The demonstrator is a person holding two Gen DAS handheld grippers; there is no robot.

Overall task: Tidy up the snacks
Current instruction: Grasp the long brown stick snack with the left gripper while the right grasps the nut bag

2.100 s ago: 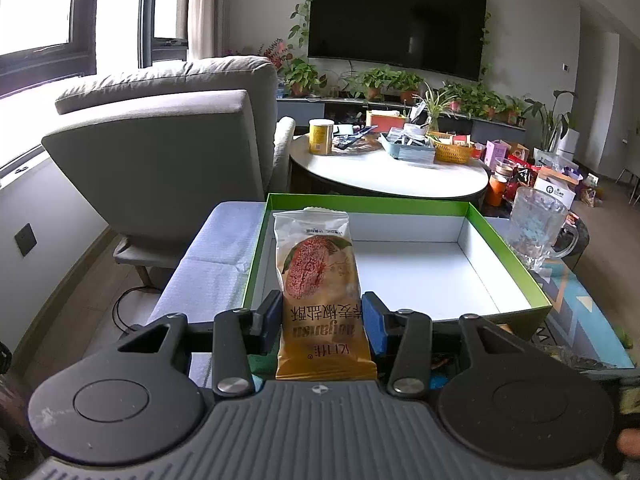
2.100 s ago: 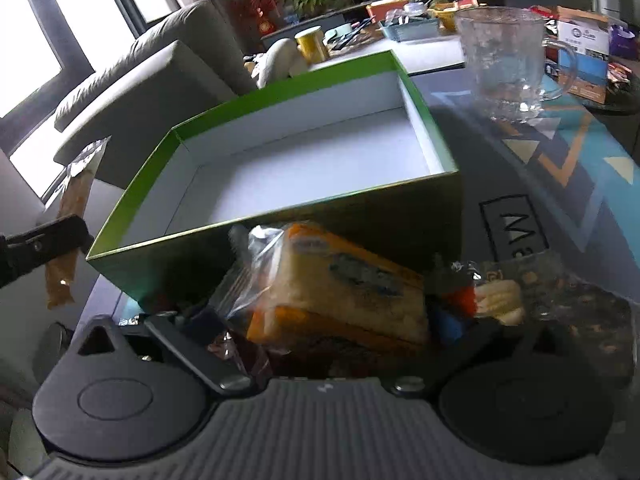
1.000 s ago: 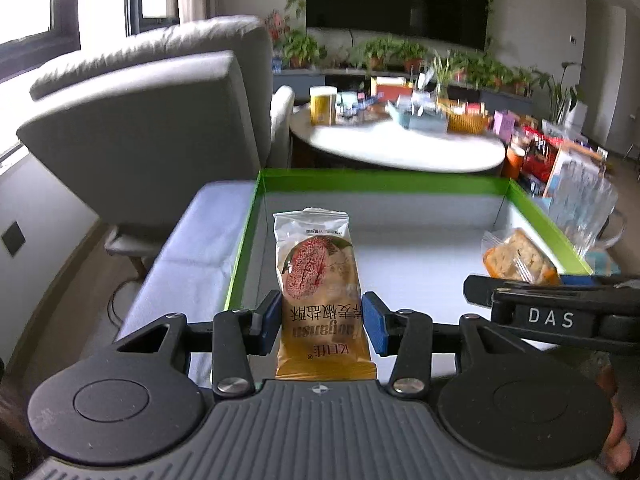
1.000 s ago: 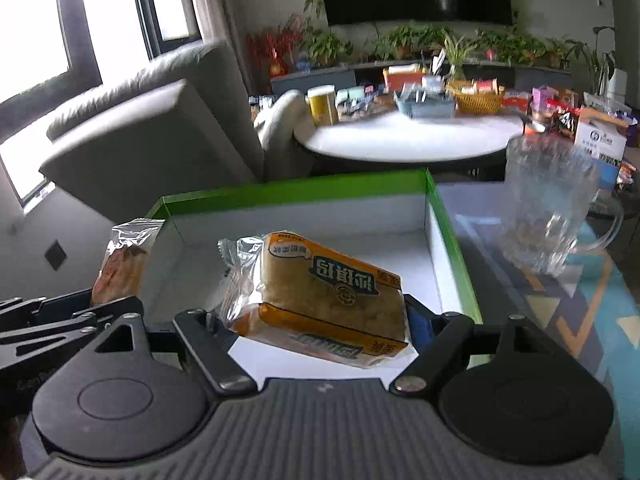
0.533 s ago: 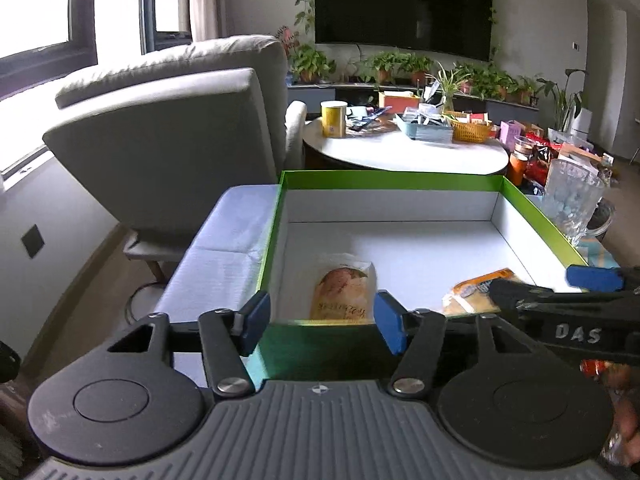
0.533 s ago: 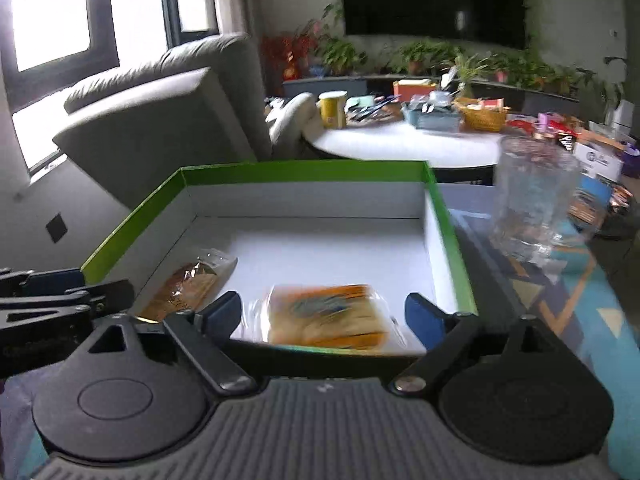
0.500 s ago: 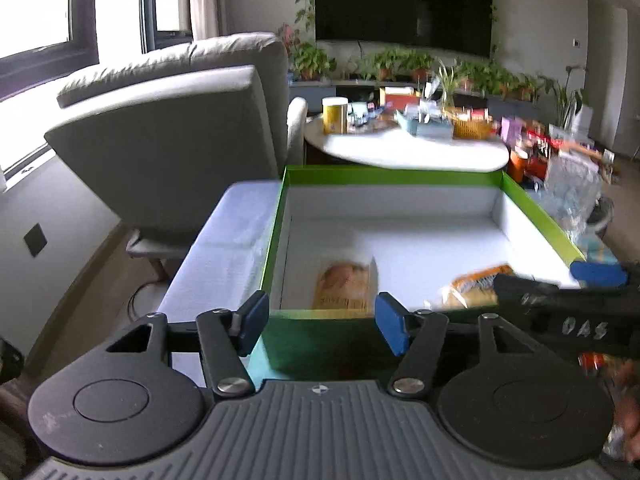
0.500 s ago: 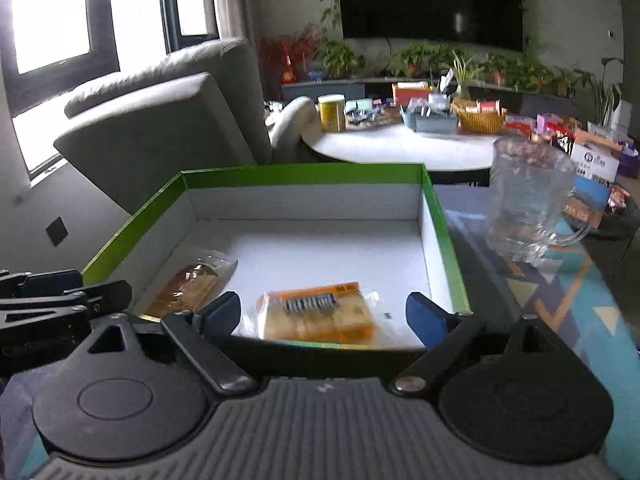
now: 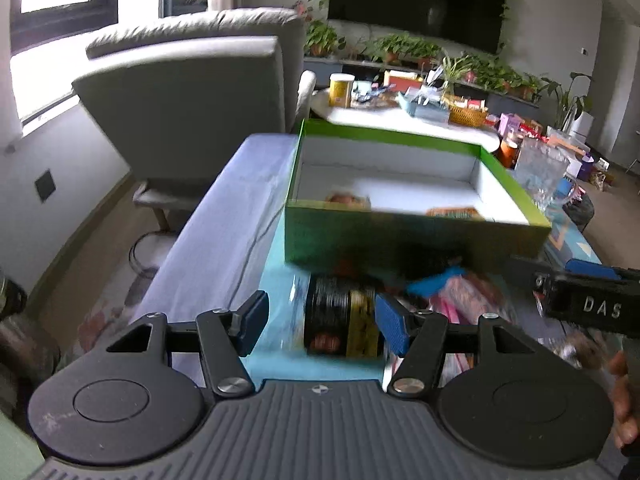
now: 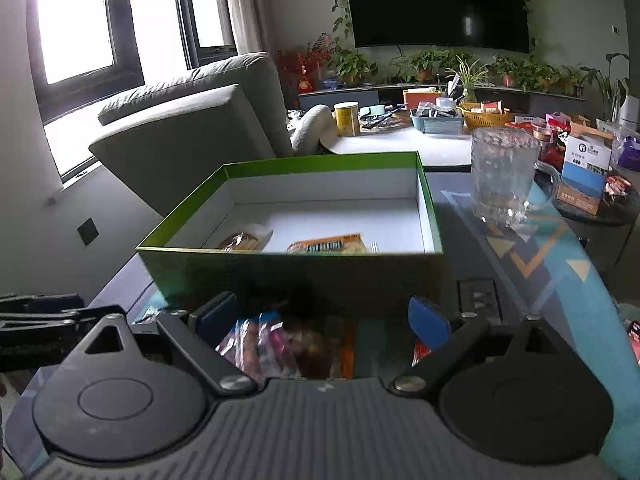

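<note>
The green box [image 9: 416,240] with white inside stands on the table in front of both grippers. Two packets lie on its floor near the front wall: a bread packet [image 10: 244,240] on the left and an orange packet [image 10: 328,245] to its right. My left gripper [image 9: 322,318] is open, back from the box, above a black and yellow snack packet [image 9: 340,324] lying on the table; the pads do not touch it. My right gripper [image 10: 323,316] is open too, over loose pink and orange snack packets [image 10: 288,344] at the box's near side.
A glass mug [image 10: 502,172] stands right of the box on the blue patterned cloth [image 10: 560,264]. A grey armchair [image 9: 188,92] is at the back left. Behind the box is a round white table [image 10: 404,144] with a yellow tin, baskets and boxes.
Both grippers opened and left their packets in the box. Then both drew back toward the near side, so the box's front wall and the loose snacks before it now show.
</note>
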